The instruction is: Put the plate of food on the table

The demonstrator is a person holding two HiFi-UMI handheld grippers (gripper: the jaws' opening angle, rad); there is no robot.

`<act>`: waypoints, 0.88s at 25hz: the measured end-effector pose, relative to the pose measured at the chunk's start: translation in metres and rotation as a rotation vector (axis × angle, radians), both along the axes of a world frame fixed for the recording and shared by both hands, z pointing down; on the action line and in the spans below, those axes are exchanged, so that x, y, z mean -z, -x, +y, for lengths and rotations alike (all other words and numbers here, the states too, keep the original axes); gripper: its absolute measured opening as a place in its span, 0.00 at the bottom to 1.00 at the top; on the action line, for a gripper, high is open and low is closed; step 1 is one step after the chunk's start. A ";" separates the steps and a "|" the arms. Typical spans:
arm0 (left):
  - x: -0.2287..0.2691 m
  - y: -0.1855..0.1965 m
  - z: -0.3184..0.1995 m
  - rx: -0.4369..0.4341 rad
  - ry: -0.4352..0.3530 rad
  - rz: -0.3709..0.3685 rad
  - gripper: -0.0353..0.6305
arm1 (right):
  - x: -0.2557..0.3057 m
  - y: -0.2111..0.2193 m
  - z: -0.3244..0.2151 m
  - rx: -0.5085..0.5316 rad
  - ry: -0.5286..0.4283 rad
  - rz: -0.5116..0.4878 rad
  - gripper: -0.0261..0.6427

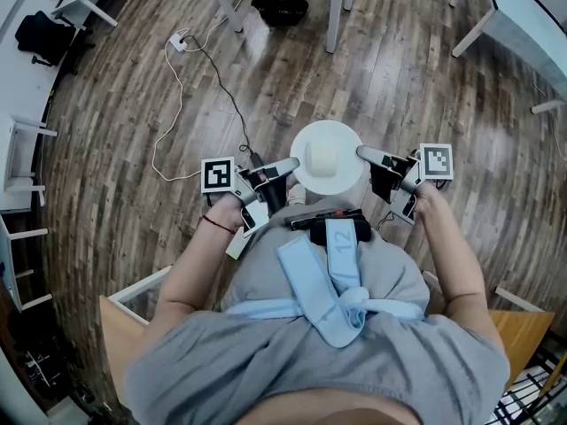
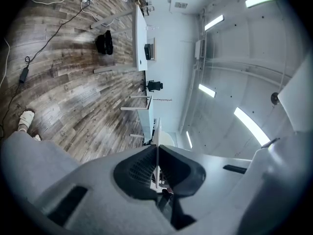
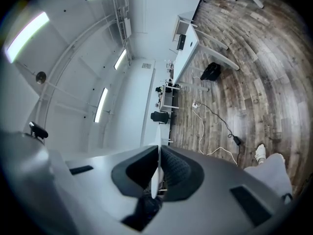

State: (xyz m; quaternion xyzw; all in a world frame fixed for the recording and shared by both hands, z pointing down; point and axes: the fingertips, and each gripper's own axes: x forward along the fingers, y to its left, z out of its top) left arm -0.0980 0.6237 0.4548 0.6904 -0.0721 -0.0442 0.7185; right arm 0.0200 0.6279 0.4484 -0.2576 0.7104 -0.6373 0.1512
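Head view: round white plate (image 1: 347, 175)

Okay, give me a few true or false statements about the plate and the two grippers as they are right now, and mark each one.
1. The left gripper and the right gripper hold the round white plate by opposite edges. True.
2. The plate has been set down. False: it is held in the air above the brown wooden plank floor.
3. A pale blocky piece of food sits on the plate. True.
4. The left gripper's jaws are wide apart with nothing between them. False: they are closed on the plate's rim.
5. A black bag lies on the floor. True.
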 end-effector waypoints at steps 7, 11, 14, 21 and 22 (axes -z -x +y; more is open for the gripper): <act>0.002 0.000 0.001 -0.003 0.010 0.006 0.09 | -0.001 -0.001 0.001 -0.011 0.025 -0.007 0.09; 0.004 0.000 0.003 -0.007 -0.002 0.001 0.09 | 0.000 -0.002 0.004 -0.010 0.017 0.004 0.09; 0.006 0.000 0.001 -0.006 -0.024 -0.004 0.09 | 0.002 -0.004 0.002 -0.009 0.002 0.031 0.09; 0.012 0.002 -0.002 -0.002 -0.058 0.001 0.09 | 0.009 -0.001 0.000 0.004 -0.018 0.036 0.09; 0.012 0.002 -0.003 -0.002 -0.062 0.000 0.09 | 0.009 -0.002 0.000 0.005 -0.022 0.038 0.09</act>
